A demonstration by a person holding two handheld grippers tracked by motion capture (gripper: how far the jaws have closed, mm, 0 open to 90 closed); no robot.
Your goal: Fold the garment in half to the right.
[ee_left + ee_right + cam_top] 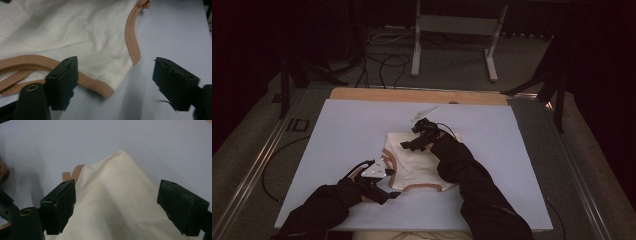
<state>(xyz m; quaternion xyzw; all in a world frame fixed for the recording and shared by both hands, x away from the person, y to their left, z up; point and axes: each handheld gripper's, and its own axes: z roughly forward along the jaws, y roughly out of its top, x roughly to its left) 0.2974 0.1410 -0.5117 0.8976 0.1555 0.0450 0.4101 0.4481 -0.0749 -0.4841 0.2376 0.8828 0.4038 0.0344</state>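
A cream garment (419,165) with tan trim lies crumpled on the pale blue table mat (342,130). My left gripper (391,184) is at its near left side. In the left gripper view the gripper (113,77) stands open, with a tan-trimmed corner (107,91) of the garment (75,32) lying between its jaws, untouched. My right gripper (411,145) hovers over the garment's far edge. In the right gripper view it (116,205) is open too, and the cream cloth (117,182) rises in a fold between its wide-set jaws, with a bit of tan trim (75,173) at the left.
The mat rests on a wooden board (412,95) whose far edge shows. Beyond it, on the floor, stand a grey metal frame (452,30), loose cables (382,60) and dark stand legs (552,85). Bare mat lies to the left and right of the garment.
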